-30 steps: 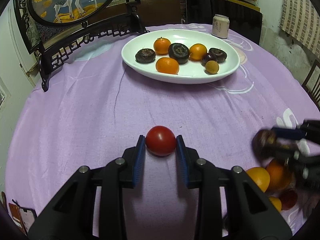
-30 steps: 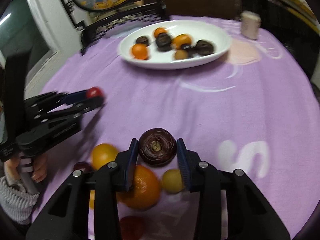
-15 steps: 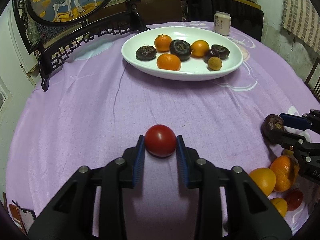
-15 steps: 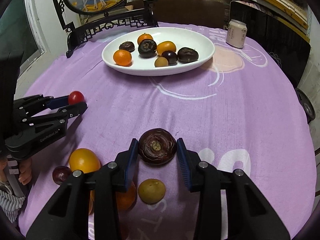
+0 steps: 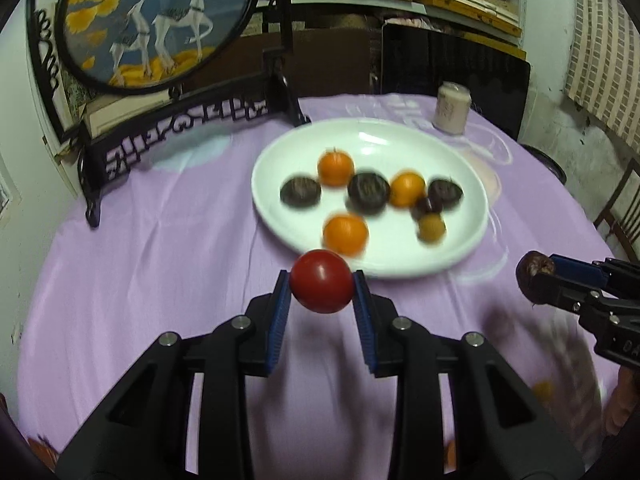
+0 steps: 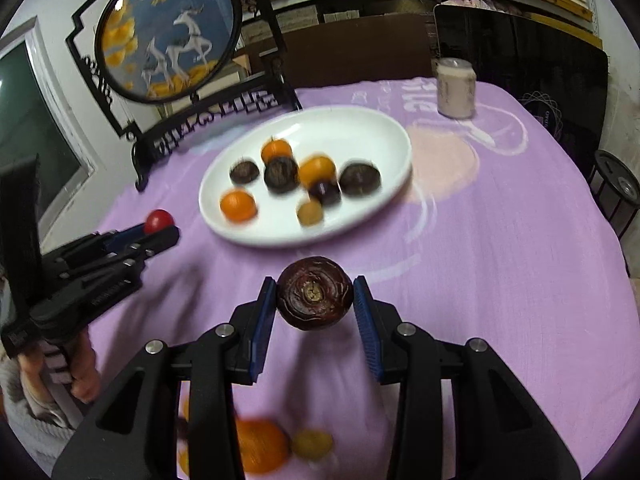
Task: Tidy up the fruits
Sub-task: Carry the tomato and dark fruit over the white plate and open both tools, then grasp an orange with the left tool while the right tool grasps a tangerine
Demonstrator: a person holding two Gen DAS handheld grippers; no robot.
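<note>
Both grippers (image 5: 322, 300) (image 6: 315, 300) angled down, loaded

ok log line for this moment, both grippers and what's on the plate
left gripper: shut on red tomato | right gripper: shut on dark round fruit | white plate: several fruits

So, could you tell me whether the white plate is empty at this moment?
No, the white plate holds several orange and dark fruits.

red tomato (image 5: 321, 287), lilac cloth (image 5: 160, 280)
</note>
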